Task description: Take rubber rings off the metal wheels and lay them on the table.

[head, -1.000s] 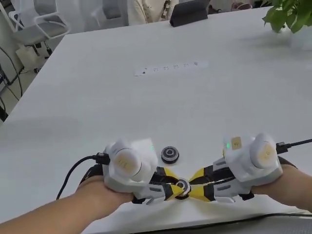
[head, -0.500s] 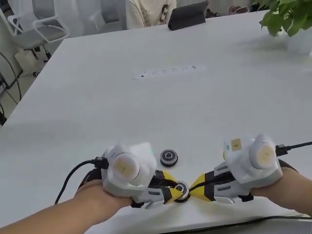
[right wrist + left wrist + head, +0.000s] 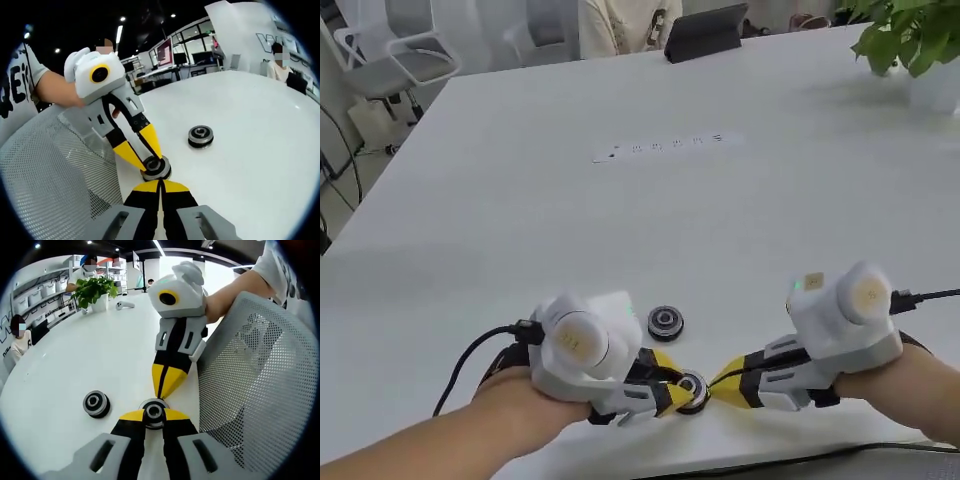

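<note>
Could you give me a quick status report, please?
Left tongs shut on wheel near table edge. Right tongs shut, tips at its rim. Second wheel lies apart, beyond them.

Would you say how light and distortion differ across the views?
Head view: soft even light, faint shadows, loose wheel sharp. Left gripper view: fisheye bends the table; glare at top. Right gripper view: same bending, dark ceiling, held wheel sharp.
</note>
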`<action>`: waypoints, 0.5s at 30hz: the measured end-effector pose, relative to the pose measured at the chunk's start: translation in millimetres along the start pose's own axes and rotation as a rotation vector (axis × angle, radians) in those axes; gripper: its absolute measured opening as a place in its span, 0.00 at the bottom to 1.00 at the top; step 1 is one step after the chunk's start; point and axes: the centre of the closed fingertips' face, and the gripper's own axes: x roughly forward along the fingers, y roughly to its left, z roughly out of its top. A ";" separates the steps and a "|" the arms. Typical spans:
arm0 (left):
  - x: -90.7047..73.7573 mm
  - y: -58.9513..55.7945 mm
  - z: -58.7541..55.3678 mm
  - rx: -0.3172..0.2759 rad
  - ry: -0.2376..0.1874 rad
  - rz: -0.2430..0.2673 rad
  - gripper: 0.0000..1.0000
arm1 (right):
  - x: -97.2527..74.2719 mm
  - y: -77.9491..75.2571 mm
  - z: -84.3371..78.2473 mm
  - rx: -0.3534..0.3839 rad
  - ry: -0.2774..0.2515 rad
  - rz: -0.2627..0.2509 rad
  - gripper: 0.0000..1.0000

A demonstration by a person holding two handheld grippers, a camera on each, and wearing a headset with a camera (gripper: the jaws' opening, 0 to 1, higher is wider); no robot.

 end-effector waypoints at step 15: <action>1.0 0.7 0.8 0.005 0.011 0.011 0.07 | -1.4 -2.4 9.8 0.178 -0.083 0.022 0.00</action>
